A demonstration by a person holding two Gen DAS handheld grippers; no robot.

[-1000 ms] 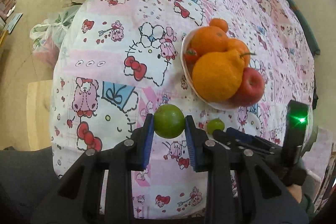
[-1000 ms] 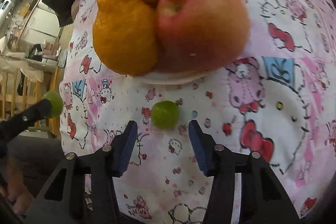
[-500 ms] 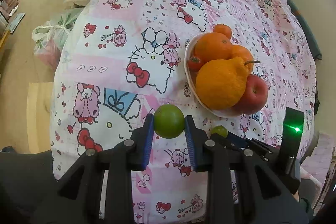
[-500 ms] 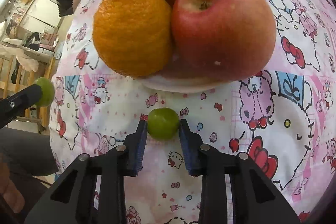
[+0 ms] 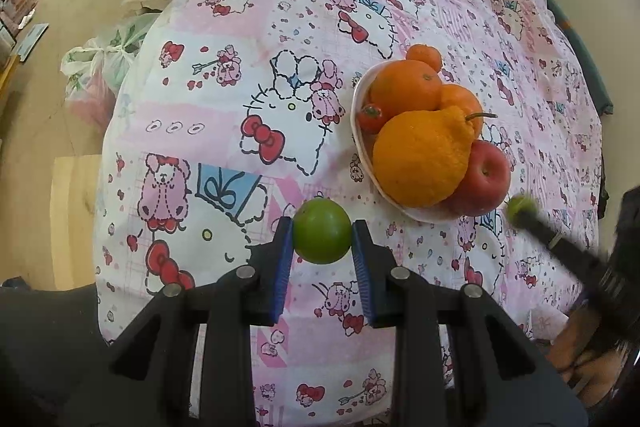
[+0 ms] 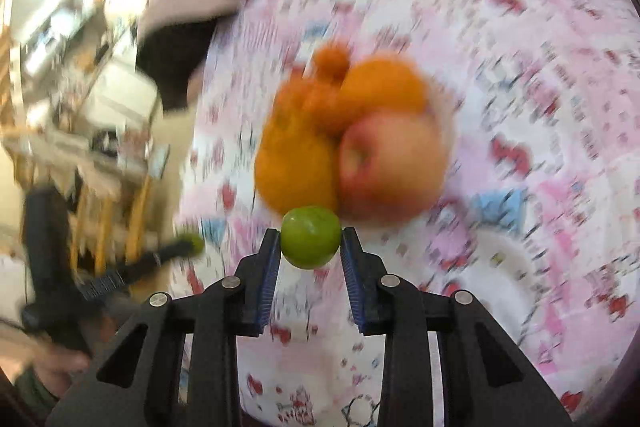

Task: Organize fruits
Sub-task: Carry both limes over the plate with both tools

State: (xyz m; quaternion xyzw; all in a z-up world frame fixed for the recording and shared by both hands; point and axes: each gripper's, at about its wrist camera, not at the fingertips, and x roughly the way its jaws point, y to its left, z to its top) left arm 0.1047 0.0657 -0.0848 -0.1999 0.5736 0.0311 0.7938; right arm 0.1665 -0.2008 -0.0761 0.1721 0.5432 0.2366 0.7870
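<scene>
two limes (image 5: 321, 236), four oranges (image 5: 420, 159), one apple (image 5: 486, 179)

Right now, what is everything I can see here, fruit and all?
green lime: 1, green, clamped in the left gripper above the cloth
second green lime: 1, green, clamped in the right gripper, lifted near the plate
plate: 1, white, on the cloth, piled with fruit
bumpy orange citrus: 1, orange, front of the plate
oranges: 3, orange, back of the plate, one much smaller
apple: 1, red, right front of the plate
tomato: 1, red, left edge of the plate
tablecloth: 1, pink and white cartoon print, covering the table
plastic bag: 1, white and green, on the floor
left gripper: 1, black with blue pads
right gripper: 1, black with blue pads
</scene>
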